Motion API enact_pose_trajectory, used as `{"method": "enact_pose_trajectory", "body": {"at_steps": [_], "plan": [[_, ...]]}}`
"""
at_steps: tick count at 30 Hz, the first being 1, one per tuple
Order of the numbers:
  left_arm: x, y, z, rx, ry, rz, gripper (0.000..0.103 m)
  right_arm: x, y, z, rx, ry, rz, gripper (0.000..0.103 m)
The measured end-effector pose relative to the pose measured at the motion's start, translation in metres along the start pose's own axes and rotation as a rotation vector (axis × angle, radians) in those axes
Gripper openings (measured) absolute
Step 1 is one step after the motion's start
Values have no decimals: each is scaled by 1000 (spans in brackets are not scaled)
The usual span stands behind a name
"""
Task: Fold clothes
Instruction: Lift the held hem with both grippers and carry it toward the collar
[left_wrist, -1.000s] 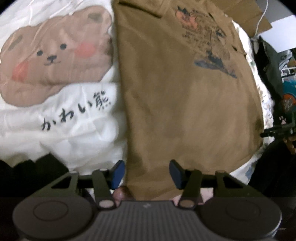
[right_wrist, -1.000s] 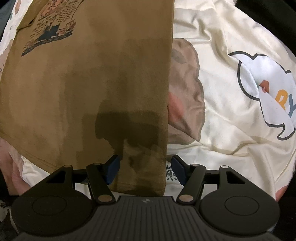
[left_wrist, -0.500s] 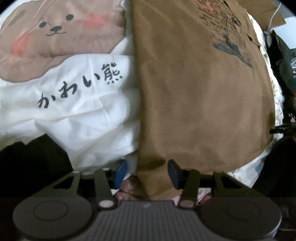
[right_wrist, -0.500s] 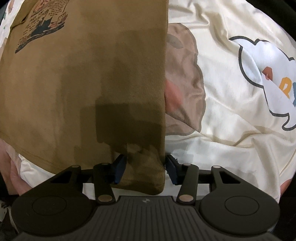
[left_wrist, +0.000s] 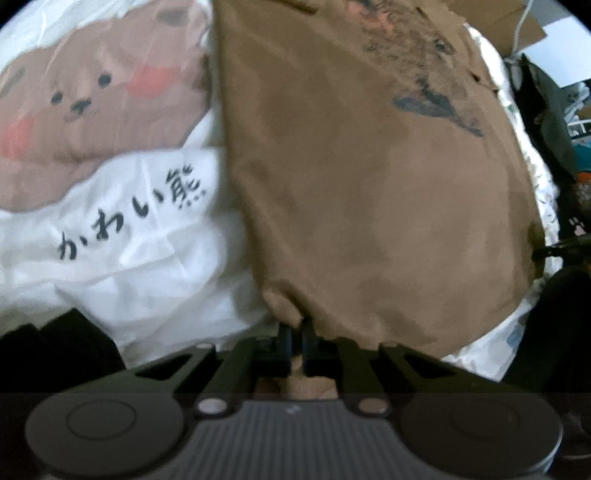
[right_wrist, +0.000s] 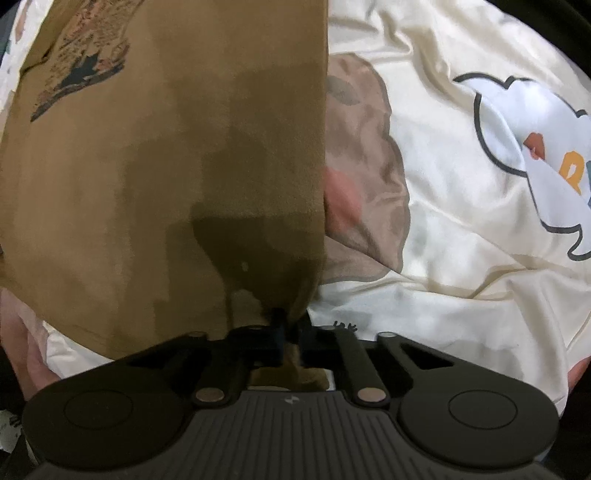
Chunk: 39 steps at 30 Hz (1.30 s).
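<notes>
Dim, blurry, fisheye-warped, dark corners

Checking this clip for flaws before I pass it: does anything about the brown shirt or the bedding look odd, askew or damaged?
Nothing stands out. The brown shirt lies flat on the bear-print bedding, side edge straight, no tear or spill visible. Both tongs, left and right, have just closed on its near hem, bunching the cloth slightly there. The dark patch is shadow.

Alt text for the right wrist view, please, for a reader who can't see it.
The right gripper is shut on the near corner of a brown printed T-shirt lying flat on a cream bedsheet. The shirt fills the left half of the view; the sheet's bear print and cloud print show to its right.
</notes>
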<state>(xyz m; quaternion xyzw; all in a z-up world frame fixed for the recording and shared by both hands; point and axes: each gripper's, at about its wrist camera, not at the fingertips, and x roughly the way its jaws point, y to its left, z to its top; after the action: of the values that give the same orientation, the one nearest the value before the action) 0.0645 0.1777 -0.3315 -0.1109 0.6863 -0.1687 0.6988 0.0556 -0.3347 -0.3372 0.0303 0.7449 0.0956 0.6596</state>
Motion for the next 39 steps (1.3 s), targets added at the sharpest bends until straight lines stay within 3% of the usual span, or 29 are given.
{"method": "enact_pose_trajectory", "body": {"at_steps": [5,13,17,29,39], "plan": [[-42,-13,2,-7,-83,-2,4,-20,6,-5,-12,-61,19,3],[-99,-27,8,11,-202,10,4,-83,-1,-7,-12,-248,101,3],[-130,-43,27,30,-261,30,4,-107,-8,-6,-12,-343,123,3],[-158,-55,67,52,-358,31,4,-164,-5,16,-7,-504,153,3],[-145,-38,102,56,-355,16,3,-174,1,51,0,-560,151,3]]}}
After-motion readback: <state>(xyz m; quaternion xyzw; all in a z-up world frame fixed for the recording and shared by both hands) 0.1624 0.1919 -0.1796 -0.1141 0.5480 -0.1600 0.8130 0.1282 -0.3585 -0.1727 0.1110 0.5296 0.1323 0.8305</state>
